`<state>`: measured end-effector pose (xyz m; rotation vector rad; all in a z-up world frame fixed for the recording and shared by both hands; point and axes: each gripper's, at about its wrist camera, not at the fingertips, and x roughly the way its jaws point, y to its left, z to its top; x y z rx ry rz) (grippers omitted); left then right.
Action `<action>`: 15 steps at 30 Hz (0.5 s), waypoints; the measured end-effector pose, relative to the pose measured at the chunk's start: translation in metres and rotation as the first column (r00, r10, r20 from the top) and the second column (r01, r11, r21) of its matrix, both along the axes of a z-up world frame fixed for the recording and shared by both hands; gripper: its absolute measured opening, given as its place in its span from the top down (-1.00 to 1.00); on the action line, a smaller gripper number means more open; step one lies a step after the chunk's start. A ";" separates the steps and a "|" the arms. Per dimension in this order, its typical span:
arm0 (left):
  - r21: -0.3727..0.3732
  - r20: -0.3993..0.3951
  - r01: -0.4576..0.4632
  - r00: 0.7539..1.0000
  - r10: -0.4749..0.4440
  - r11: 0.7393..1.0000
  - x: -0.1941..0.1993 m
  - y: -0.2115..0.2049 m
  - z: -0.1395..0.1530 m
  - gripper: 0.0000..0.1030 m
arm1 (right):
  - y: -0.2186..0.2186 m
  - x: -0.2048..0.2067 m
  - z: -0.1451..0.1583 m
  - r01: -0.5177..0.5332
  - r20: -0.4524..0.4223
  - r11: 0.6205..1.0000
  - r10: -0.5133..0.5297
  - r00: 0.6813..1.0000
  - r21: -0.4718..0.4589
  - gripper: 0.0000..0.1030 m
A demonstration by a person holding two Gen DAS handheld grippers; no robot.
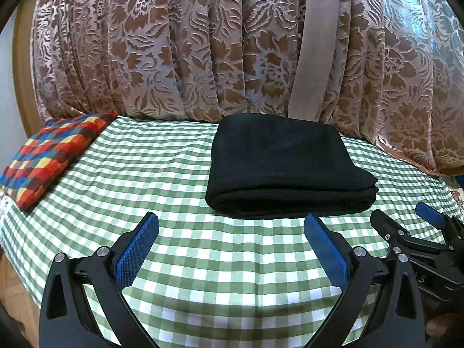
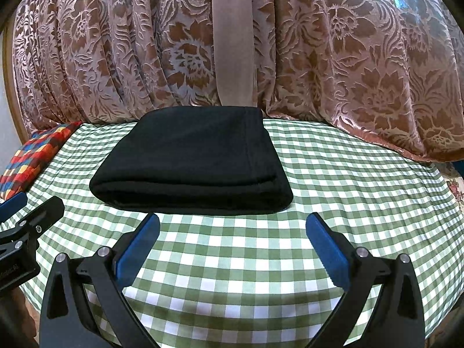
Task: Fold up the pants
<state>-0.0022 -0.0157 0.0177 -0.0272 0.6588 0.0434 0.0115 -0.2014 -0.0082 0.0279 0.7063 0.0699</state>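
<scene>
The black pants (image 1: 287, 168) lie folded into a thick rectangle on the green-and-white checked cloth (image 1: 162, 174), near the curtain. They also show in the right wrist view (image 2: 191, 162). My left gripper (image 1: 232, 226) is open and empty, a little in front of the pants and to their left. My right gripper (image 2: 232, 226) is open and empty, just in front of the pants' near edge. The right gripper shows at the right of the left wrist view (image 1: 406, 220). The left gripper shows at the left edge of the right wrist view (image 2: 26, 206).
A multicoloured checked cushion (image 1: 55, 156) lies at the left end of the checked cloth (image 2: 348, 191); it also shows in the right wrist view (image 2: 32, 156). A brown floral curtain (image 1: 203, 43) hangs right behind the pants.
</scene>
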 end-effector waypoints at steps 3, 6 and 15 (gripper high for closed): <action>-0.003 0.002 -0.002 1.000 0.002 1.000 0.000 0.000 0.000 -0.93 | 0.000 0.000 0.000 0.000 0.001 1.000 0.000 1.000 0.000 -0.95; -0.002 0.005 -0.006 1.000 0.006 1.000 0.001 0.002 0.000 -0.92 | 0.000 0.000 0.000 -0.001 0.000 1.000 0.001 1.000 0.000 -0.95; 0.003 0.024 -0.014 1.000 0.014 1.000 -0.003 0.002 0.004 -0.93 | -0.001 0.001 0.001 -0.004 0.005 1.000 0.004 1.000 0.001 -0.95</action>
